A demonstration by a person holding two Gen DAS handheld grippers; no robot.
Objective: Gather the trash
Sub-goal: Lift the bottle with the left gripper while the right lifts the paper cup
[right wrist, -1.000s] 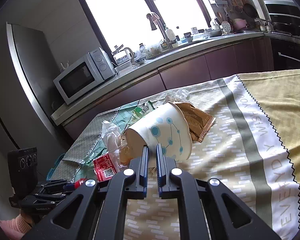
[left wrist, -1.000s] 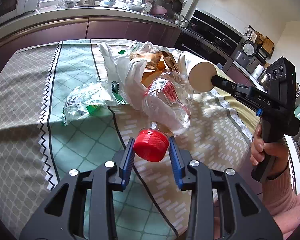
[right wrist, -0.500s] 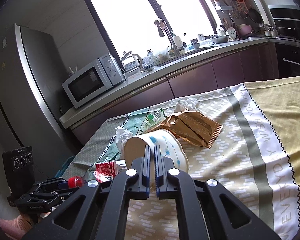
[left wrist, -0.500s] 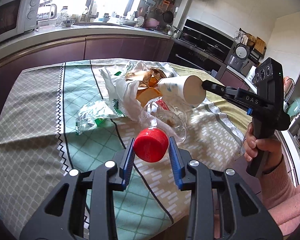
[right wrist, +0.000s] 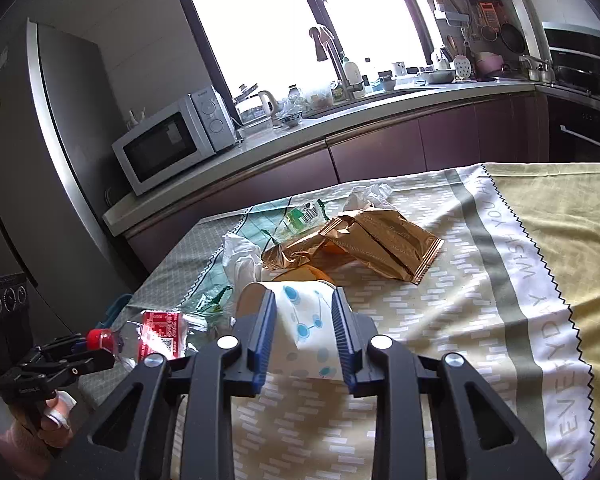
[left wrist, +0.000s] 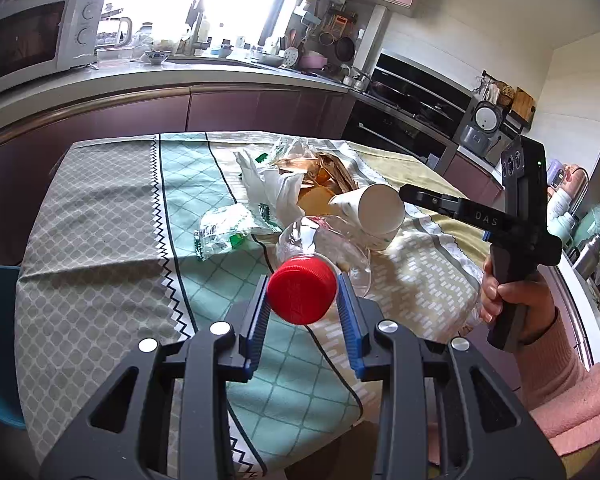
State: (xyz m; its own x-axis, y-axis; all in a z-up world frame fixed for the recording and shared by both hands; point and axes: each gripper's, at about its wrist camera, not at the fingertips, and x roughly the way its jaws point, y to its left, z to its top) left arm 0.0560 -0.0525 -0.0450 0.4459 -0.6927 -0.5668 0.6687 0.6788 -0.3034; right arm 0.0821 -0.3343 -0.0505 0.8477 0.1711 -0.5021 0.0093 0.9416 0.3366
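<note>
**Left side.** The left gripper (left wrist: 303, 285) is clamping the red cap (left wrist: 302, 294) of a clear plastic bottle (left wrist: 324, 240). The bottle is pointing away from the camera, near the table's front edge. Compared with a second ago it is sitting higher and appears to be clear of the tablecloth (left wrist: 100, 220), so this piece of trash is probably already picked up. The left hand (right wrist: 48, 420) is holding its tool low and roughly level beside the table.

**Centre.** A clear wrapper with green print (left wrist: 224, 228), a white tissue (right wrist: 240, 256) and gold wrappers (right wrist: 380, 240) are lying in a loose heap on the cloth, not yet collected.

**Right side.** The right gripper (right wrist: 303, 296), pinched almost together on the wall of the paper cup (right wrist: 304, 324) half a second ago, is now standing with its jaws apart on either side of the cup. The cup is lying on its side just beside the bottle. Whether the pads are touching it cannot be told. This is probably a release or a re-grip. The right hand (left wrist: 512, 296) is gripping its handle upright, with the fingers aiming at the cup's base.
</note>
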